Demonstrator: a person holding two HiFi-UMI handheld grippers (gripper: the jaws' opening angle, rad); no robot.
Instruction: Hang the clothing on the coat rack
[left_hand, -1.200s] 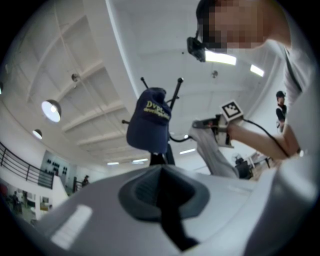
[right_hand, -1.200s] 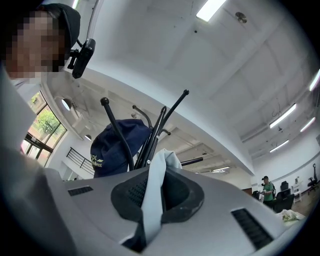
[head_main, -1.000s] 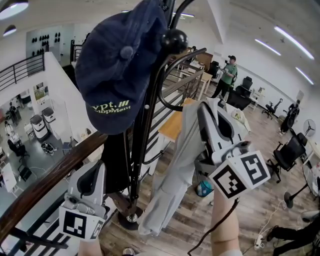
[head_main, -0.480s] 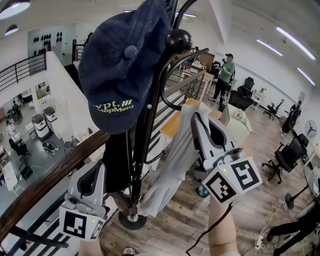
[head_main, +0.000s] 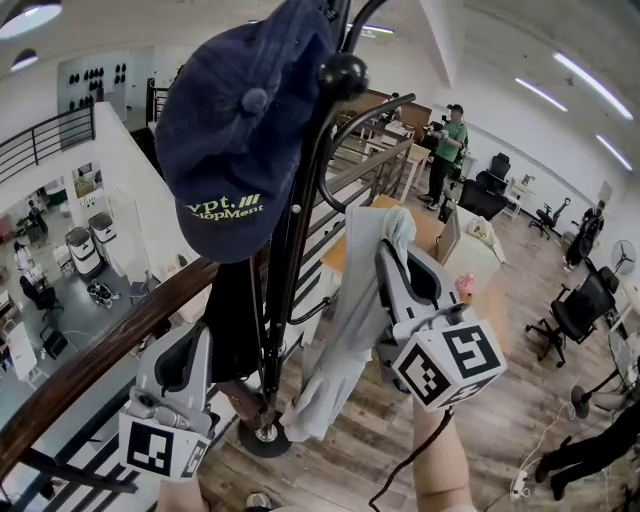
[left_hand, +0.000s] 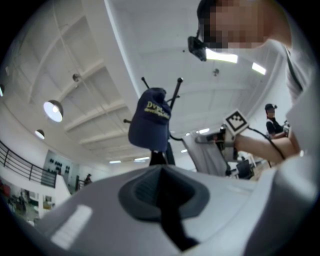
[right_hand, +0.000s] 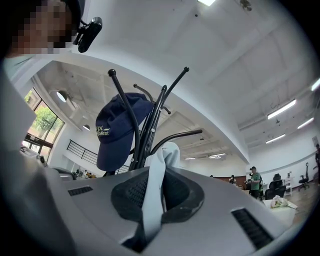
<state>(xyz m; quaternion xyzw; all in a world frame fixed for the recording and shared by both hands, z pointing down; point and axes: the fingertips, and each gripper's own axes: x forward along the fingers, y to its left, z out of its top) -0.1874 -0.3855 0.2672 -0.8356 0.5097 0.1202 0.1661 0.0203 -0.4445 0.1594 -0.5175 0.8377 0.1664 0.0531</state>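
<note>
Between the right gripper's (right_hand: 155, 192) fingers, clamped together, sits a thin fold of the pale garment (head_main: 345, 330), coat rack hook (right_hand: 177, 136) just beyond their tips; so slim a hold could slip, or miss the hook; the left gripper's (left_hand: 162, 197) fingers meet, empty

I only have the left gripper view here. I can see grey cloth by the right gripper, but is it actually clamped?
Observer: Yes. In the right gripper view, the right gripper has its jaws shut on the grey garment, with a fold sticking up between them.
Operator: Is it over a hook yet?
Observer: No. The same view shows its top close under the curved black hook, not draped over it.
Operator: Where is the rest of the cloth?
Observer: In the head view it hangs down from the gripper beside the rack pole, toward the base.
</note>
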